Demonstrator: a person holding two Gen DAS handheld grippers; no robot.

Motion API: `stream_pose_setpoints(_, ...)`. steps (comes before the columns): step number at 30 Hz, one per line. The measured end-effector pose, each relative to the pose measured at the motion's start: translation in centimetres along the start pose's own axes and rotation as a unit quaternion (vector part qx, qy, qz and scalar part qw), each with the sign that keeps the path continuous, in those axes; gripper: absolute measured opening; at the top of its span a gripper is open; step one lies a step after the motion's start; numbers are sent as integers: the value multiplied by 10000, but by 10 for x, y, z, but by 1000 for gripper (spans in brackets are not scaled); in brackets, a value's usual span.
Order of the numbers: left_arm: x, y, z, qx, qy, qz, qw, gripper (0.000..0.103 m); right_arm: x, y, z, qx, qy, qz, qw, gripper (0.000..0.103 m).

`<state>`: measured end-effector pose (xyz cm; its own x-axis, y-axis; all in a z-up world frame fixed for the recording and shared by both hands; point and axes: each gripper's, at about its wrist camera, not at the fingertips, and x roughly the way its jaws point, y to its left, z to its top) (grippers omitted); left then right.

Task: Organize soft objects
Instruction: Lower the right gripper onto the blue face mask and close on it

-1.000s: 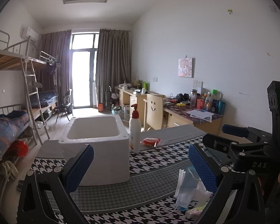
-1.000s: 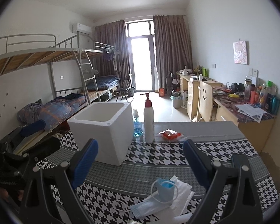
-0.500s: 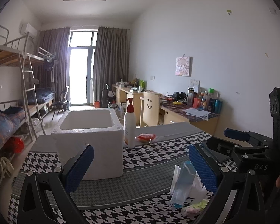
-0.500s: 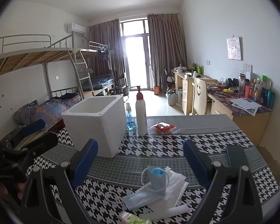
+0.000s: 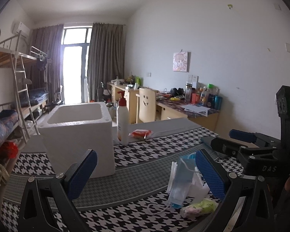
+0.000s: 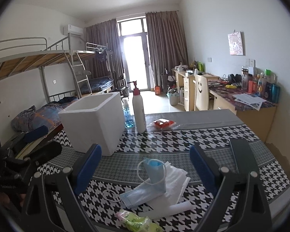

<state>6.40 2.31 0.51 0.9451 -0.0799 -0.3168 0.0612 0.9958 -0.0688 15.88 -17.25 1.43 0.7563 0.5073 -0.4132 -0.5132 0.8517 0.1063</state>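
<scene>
Houndstooth tablecloth [image 6: 212, 135] lies under both hand-held grippers, left [image 5: 145, 174] and right [image 6: 145, 170], level, jaws spread, above face masks [image 6: 154, 185].

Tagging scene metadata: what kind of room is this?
Most likely a shared dorm room: metal bunk beds with a ladder along one wall, a row of cluttered study desks opposite, and a wall air conditioner. The work table stands in the middle.

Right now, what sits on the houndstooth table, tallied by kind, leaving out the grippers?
Foam box: 1
Bottles: 2, a white pump bottle and a small blue bottle
Red packet: 1
Green tissue pack: 1
Pile of face masks: 1; masks overlap, so their number is unclear
Total: 6
</scene>
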Motion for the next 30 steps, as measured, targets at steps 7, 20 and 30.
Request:
stream_pose_setpoints(7,5,-7,-11,33,142,-143,9998,102,3,-7,-6,85,54,-58,9999,94)
stream_pose_setpoints(20,14,-12,-26,37,311,-327,9990,102,9,-15,-20,157,265,-118,9995,94)
stream_pose_setpoints(30,21,-12,-38,36,493,-334,9982,102,22,-19,-32,190,471,-77,9987,94)
